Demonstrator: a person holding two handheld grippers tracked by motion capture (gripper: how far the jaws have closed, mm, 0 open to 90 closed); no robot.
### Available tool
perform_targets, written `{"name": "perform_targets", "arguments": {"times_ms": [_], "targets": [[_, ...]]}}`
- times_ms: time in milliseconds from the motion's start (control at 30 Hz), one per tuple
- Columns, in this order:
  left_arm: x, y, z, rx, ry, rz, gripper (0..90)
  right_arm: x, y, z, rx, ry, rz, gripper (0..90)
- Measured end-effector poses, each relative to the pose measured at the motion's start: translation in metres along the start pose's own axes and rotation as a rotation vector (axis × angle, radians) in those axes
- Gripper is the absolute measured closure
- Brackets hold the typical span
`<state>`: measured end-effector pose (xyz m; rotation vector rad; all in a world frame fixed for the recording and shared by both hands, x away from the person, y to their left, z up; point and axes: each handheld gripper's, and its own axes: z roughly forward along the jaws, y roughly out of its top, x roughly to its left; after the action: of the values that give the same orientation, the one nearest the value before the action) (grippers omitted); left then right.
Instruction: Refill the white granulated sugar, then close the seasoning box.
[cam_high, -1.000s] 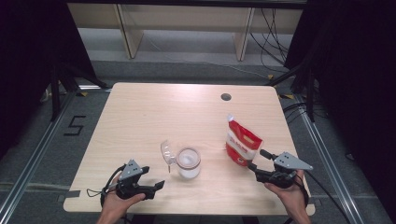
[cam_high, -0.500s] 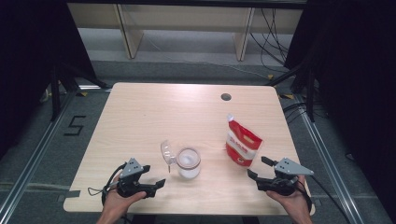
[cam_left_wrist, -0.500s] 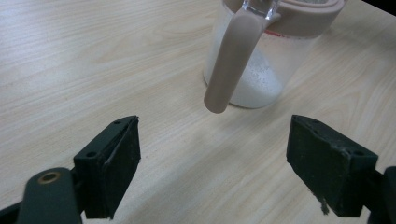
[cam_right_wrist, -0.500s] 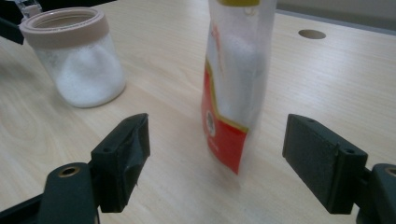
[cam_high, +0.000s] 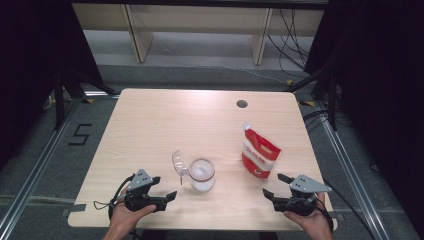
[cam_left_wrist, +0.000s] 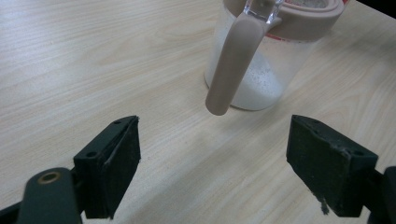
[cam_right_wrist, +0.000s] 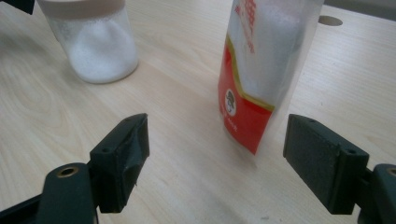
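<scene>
Right tool (cam_high: 276, 186): now drawn back toward the desk (cam_high: 150, 125) edge, empty pads just spread wide, red pouch (cam_high: 260, 153) upright ahead between them, released; left tool (cam_high: 162, 187): open, idle, jar (cam_high: 201, 175) with handle just ahead.

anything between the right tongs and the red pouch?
Nothing visible. The right tongs sit open at the table's near edge, and the red pouch stands upright just beyond them with bare table between. The jar stands off to the pouch's left, clear of that line.
</scene>
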<state>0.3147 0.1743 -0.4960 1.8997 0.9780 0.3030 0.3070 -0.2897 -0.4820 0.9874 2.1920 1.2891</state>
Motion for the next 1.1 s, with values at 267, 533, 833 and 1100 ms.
{"name": "perform_targets", "arguments": {"times_ms": [267,533,833,1100], "targets": [[0.001,0.003,-0.002,-0.015,0.003,-0.037,17.3,0.003,-0.002,-0.002,0.019,0.006,-0.023,23.1],[0.002,0.012,-0.003,-0.037,-0.006,-0.042,21.0,0.007,-0.005,-0.003,0.053,-0.019,-0.014,22.8],[0.000,0.022,-0.011,-0.093,-0.041,0.009,47.3,0.007,-0.004,-0.001,0.060,-0.007,-0.030,22.8],[-0.001,0.030,-0.017,-0.152,-0.010,0.044,80.9,0.008,-0.003,0.000,0.066,-0.009,-0.049,23.1]]}}
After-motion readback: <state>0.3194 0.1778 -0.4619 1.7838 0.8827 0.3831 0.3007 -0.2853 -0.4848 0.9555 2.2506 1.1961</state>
